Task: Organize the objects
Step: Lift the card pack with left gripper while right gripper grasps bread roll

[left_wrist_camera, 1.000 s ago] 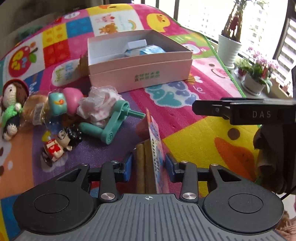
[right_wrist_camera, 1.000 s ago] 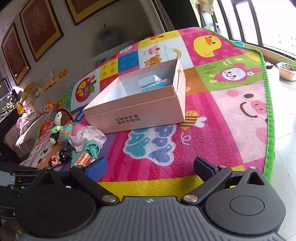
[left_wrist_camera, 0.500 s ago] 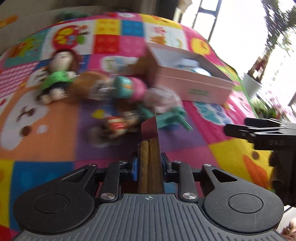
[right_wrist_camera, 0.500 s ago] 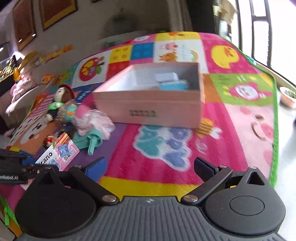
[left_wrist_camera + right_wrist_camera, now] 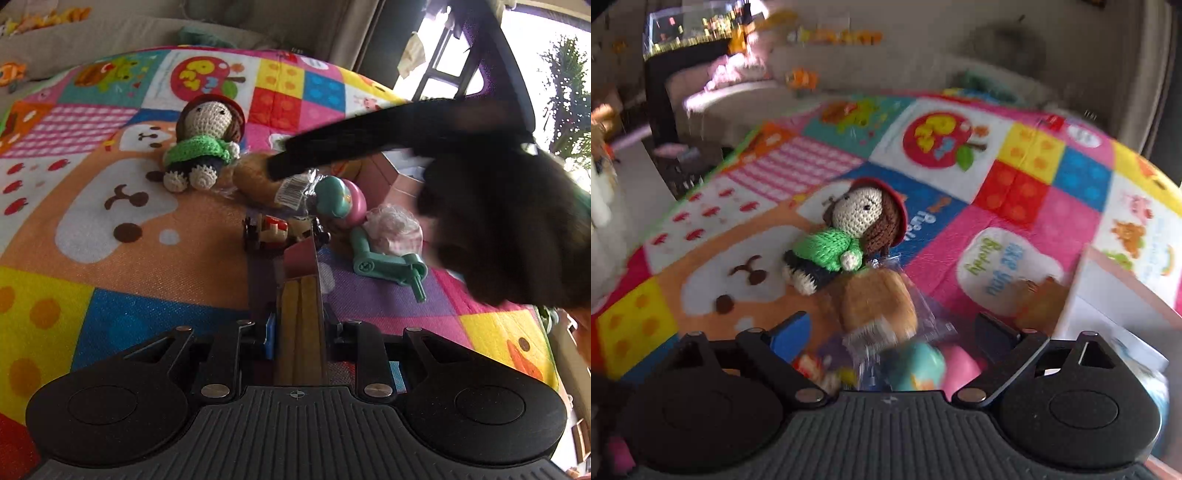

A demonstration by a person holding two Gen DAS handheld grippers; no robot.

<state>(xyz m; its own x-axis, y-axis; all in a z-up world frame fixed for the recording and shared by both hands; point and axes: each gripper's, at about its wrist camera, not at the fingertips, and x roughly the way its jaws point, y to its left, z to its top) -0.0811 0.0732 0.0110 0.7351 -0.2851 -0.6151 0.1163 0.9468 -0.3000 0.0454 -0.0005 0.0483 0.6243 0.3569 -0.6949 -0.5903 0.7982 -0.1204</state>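
- We have a flat snack packet (image 5: 301, 310) clamped edge-on in our left gripper (image 5: 300, 332), its fingers closed tight against both sides; it sits above the play mat (image 5: 110, 206).
- Just past the packet's tip lies a small toy figure (image 5: 275, 232) in red and black.
- Beyond it a wrapped bread roll (image 5: 875, 302) lies on the mat, touching the crochet doll (image 5: 849, 236) with the green scarf.
- Right of the roll sit a teal-and-pink toy (image 5: 340, 199), a crumpled pink-white wrapper (image 5: 395, 229) and a teal handle-shaped toy (image 5: 388, 264).
- Our right gripper (image 5: 890, 332) hovers over the roll with its fingers spread wide and nothing between them; in the left view it shows as a dark blur.
- The pink box (image 5: 1123, 299) stands at the right edge, its inside white.
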